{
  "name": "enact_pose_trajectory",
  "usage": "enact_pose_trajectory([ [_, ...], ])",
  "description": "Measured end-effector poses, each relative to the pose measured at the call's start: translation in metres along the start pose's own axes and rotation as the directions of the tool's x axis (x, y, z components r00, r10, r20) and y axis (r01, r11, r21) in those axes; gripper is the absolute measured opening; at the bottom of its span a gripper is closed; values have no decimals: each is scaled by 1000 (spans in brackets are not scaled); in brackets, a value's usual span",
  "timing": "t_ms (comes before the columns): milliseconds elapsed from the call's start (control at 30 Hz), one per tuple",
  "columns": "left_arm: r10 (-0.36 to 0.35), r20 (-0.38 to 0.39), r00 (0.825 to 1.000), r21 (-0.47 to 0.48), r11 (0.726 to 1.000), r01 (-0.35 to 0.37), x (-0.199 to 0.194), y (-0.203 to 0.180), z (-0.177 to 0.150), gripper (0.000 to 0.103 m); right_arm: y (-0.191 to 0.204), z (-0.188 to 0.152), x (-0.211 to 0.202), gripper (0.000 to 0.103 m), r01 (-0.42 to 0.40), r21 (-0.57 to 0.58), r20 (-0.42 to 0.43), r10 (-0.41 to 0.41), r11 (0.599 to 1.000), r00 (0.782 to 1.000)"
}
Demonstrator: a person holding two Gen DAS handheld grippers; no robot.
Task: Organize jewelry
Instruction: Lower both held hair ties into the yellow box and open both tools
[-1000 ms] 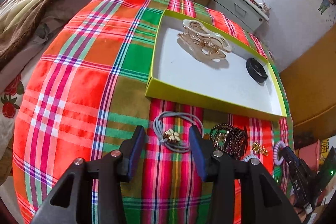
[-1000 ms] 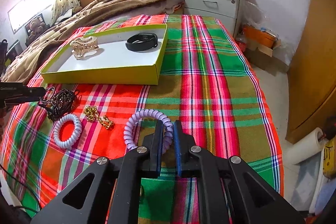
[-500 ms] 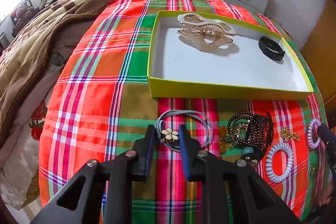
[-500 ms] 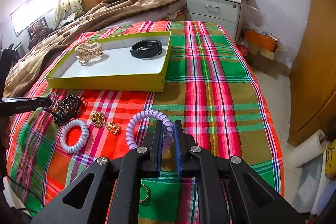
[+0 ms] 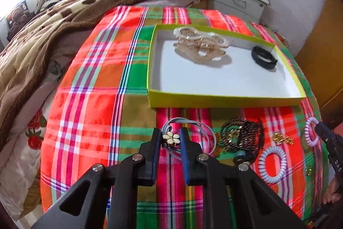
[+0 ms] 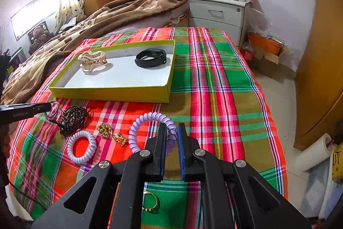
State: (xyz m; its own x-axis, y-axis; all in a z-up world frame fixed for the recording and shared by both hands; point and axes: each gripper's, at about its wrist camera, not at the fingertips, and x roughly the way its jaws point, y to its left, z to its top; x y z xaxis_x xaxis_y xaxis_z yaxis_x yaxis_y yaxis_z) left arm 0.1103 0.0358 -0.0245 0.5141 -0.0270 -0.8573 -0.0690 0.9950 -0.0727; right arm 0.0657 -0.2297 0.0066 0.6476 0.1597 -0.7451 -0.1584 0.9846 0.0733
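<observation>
Left gripper [image 5: 170,138]: jaws closing on the grey hair tie [image 5: 188,136], pads pressed to either side of its flower charm [image 5: 170,138]. Charm cream-white, five petals, gold edging. Thin grey elastic loops fanned out ahead and to the right of the fingertips, lying on the plaid cloth [image 5: 90,113].

Right gripper [image 6: 171,136]: narrowed almost fully, clamped on the lilac coil hair tie [image 6: 150,128]. Coil glossy, telephone-cord type; most of the ring hanging out to the left of the fingers over the cloth.

Left of the right gripper, on the cloth: gold chain [image 6: 111,134], then pale blue coil tie [image 6: 81,147], then dark beaded bracelets [image 6: 72,117]. Gold ring [image 6: 151,204] on the cloth under the gripper body.

Ahead of both grippers: yellow-green shallow box [image 5: 225,100], white inside. Contents: translucent beige claw clip [image 5: 199,46] at the far left corner, black band [image 5: 263,57] toward the far right. Both apart from each other, resting on the box floor.
</observation>
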Motion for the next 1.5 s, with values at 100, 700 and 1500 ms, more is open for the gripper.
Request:
enact_pose_trajectory([
  [100, -19, 25, 999, 7, 1000, 19, -11, -1, 2, 18, 3, 4, -5, 10, -1, -2, 14, 1, 1000, 1000],
  [700, -100, 86, 991, 34, 995, 97, -26, -3, 42, 18, 27, 72, 5, 10, -34, -55, 55, 37, 998, 998],
  [1500, -98, 22, 995, 11, 995, 97, 44, -10, 82, 18, 73, 138, 135, 10, -103, -138, -125, 86, 985, 988],
])
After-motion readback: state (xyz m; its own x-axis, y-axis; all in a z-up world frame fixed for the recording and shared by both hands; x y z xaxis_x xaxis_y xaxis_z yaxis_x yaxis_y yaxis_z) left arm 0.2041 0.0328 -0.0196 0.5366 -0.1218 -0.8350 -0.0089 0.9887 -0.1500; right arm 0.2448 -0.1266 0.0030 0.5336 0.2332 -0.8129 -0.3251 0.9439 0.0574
